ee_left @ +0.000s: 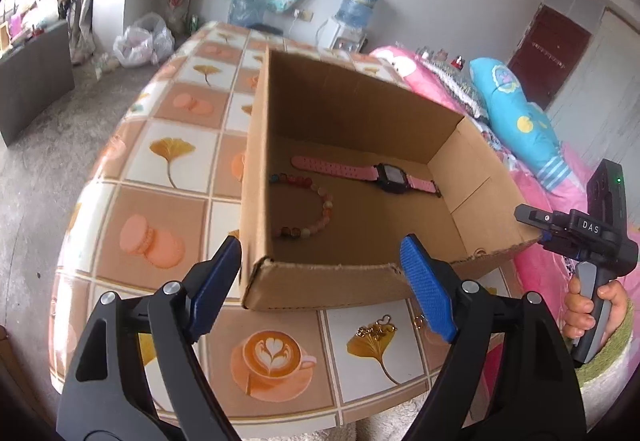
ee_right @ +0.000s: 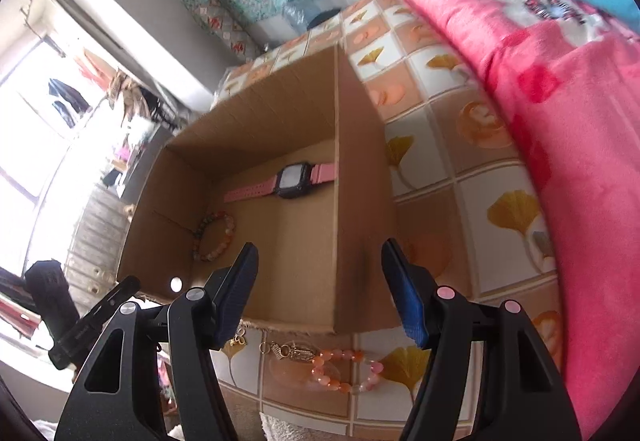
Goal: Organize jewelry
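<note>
An open cardboard box stands on the tiled-pattern tablecloth. On its floor lie a pink-strapped watch and a bead bracelet. My left gripper hovers open before the box's near corner, with nothing held. A gold chain lies on the table just under it. In the right wrist view the box shows the watch and bracelet. My right gripper is open and empty over the box's near wall. Gold pieces and an orange-pink bead bracelet lie on the table below.
A pink blanket presses along the table's right side, with a blue pillow beyond. A hand holds the right gripper's handle at the right. The table's near edge runs just below the grippers. A water dispenser stands by the far wall.
</note>
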`<state>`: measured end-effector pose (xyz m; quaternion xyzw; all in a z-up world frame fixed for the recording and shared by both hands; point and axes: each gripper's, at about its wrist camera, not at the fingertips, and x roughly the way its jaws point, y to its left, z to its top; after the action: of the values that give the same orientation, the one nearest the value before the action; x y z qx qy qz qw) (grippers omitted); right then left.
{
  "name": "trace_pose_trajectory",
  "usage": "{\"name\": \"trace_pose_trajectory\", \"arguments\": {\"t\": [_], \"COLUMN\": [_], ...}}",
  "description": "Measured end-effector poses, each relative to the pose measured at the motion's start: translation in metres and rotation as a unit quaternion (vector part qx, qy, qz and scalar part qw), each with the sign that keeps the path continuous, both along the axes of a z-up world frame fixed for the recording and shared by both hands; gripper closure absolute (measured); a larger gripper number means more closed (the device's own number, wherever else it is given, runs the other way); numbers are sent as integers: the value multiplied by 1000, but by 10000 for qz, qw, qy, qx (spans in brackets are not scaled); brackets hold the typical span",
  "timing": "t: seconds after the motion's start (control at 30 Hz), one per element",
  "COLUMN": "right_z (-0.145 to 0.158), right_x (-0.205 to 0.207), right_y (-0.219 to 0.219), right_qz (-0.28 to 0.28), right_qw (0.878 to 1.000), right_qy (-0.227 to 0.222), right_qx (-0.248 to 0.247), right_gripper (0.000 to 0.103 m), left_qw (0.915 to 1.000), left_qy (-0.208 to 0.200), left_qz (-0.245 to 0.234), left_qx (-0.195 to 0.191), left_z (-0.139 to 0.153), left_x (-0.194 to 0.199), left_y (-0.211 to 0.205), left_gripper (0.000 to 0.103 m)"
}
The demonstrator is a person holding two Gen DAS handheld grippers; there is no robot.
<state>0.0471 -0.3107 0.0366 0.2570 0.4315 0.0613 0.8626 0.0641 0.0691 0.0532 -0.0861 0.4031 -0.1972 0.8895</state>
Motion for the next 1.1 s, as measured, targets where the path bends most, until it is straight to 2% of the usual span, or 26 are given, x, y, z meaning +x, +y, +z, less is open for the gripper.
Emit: {"name": "trace_pose_trajectory", "arguments": {"t": [0.1,0.2,0.33,0.4,0.43,0.47,0.5,0.57,0.63,0.83,1.0,1.1], "right_z": [14,21,15,2,-8,-17,-23,-40,-49,-56,-57,-58], "right_x": [-27,-53,-70,-69,-64,-59,-55,-46,-41,-33,-26,-22], "right_y": [-6,2,39,66,81,93,101,121,132,142,137,133], "right_qz": [-170,-11,639,984,1132,1256,1318,1438,1546,1685,1674,1650], "right_qw": [9994,9981,9948,9924,9916,9908,9903,9893,9876,9853,9855,9860], "right_qy": [-298,-617,-788,-729,-607,-479,-393,-155,-48,-40,-24,-11], "right_qx": [-68,-86,-105,-125,-120,-141,-178,-213,-250,-263,-287,-260], "right_gripper": [40,40,40,40,41,50,53,64,70,72,72,72], "left_qw": [9988,9971,9966,9952,9939,9913,9890,9853,9810,9652,9598,9589], "left_qy": [-446,-679,-535,-372,-310,-247,-199,-151,-197,-333,-218,-84], "left_qz": [8,-129,-571,-773,-831,-934,-1033,-1161,-1294,-1641,-1862,-1913], "left_qx": [178,323,269,477,662,898,1044,1242,1433,2011,2086,2092], "left_z": [10,17,8,-6,-12,-20,-27,-36,-41,-57,-63,-69], "left_x": [-26,-52,-79,-83,-83,-82,-79,-73,-66,-51,-43,-38], "left_y": [10,17,9,-7,-16,-27,-36,-47,-56,-81,-91,-92], "left_gripper": [25,25,25,25,27,35,37,47,54,74,77,84]}}
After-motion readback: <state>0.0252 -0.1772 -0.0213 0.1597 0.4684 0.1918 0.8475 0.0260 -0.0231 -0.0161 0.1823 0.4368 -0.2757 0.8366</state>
